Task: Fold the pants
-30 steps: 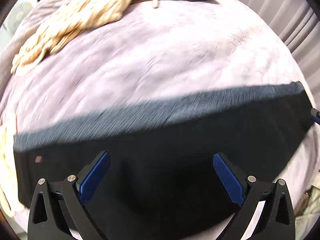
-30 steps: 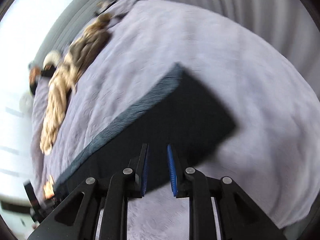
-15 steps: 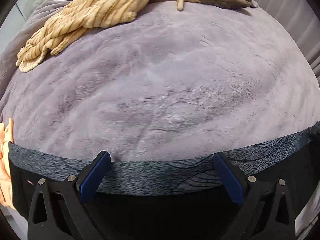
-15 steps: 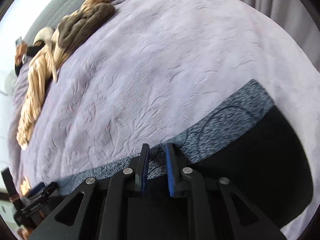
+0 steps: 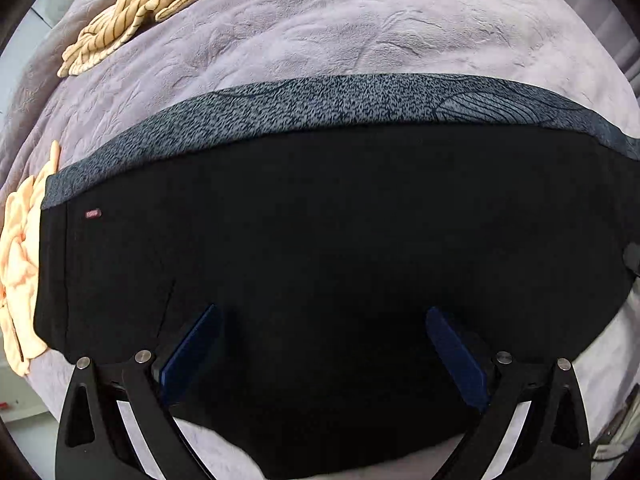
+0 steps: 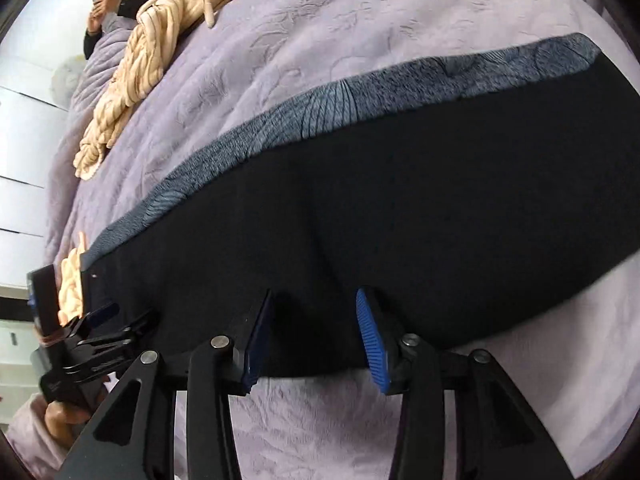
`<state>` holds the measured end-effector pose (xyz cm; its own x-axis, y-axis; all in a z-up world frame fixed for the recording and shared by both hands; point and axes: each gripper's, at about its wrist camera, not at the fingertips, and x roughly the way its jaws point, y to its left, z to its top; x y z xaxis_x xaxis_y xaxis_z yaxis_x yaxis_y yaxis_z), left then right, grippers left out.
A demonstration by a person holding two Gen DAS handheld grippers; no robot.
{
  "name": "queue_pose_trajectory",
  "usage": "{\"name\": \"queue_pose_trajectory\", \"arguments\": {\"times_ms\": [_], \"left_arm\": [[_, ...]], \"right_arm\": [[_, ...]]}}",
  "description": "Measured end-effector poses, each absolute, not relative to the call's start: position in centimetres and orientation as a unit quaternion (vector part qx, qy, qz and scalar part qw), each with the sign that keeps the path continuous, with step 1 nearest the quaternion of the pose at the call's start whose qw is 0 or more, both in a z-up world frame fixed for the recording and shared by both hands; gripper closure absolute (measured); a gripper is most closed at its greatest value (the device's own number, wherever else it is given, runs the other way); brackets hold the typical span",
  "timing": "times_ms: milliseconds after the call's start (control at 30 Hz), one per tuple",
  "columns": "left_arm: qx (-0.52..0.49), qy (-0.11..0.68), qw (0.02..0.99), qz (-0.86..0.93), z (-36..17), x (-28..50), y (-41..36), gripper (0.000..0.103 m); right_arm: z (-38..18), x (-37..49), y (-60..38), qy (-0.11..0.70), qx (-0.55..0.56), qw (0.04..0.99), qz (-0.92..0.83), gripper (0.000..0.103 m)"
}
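The black pants (image 5: pixel 320 240) lie folded flat on the lilac bedspread (image 5: pixel 320 32), with a grey patterned band (image 5: pixel 320 100) along the far edge. They also show in the right wrist view (image 6: pixel 440 208). My left gripper (image 5: pixel 320 344) is open and empty over the pants' near edge. My right gripper (image 6: pixel 312 328) is open and empty at the pants' near edge. The left gripper (image 6: pixel 100 320) appears at the left of the right wrist view, by the pants' left end.
A striped beige garment (image 5: pixel 160 4) lies at the far left of the bed. A peach cloth (image 5: pixel 20 264) lies beside the pants' left end. A person with a phone (image 6: pixel 104 4) sits at the far side. A curtain hangs at the right.
My right gripper has opened and let go of the pants. The pants, which were being moved over the bed, now lie flat and still. My left gripper stays open.
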<state>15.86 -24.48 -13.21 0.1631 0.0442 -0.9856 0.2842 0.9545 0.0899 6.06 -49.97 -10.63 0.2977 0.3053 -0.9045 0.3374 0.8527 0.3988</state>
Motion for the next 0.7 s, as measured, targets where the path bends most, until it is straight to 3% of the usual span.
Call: {"name": "queue_pose_trajectory", "arguments": {"times_ms": [367, 700], "left_arm": [[0.122, 0.643, 0.751, -0.083, -10.4, 12.9, -21.8, 0.0], [0.141, 0.635, 0.744, -0.156, -7.6, 10.9, -27.3, 0.0]], "right_arm": [[-8.3, -0.2, -51.5, 0.593, 0.346, 0.726, -0.044, 0.056], [-8.9, -2.9, -51.7, 0.579, 0.395, 0.711, -0.058, 0.056]]}}
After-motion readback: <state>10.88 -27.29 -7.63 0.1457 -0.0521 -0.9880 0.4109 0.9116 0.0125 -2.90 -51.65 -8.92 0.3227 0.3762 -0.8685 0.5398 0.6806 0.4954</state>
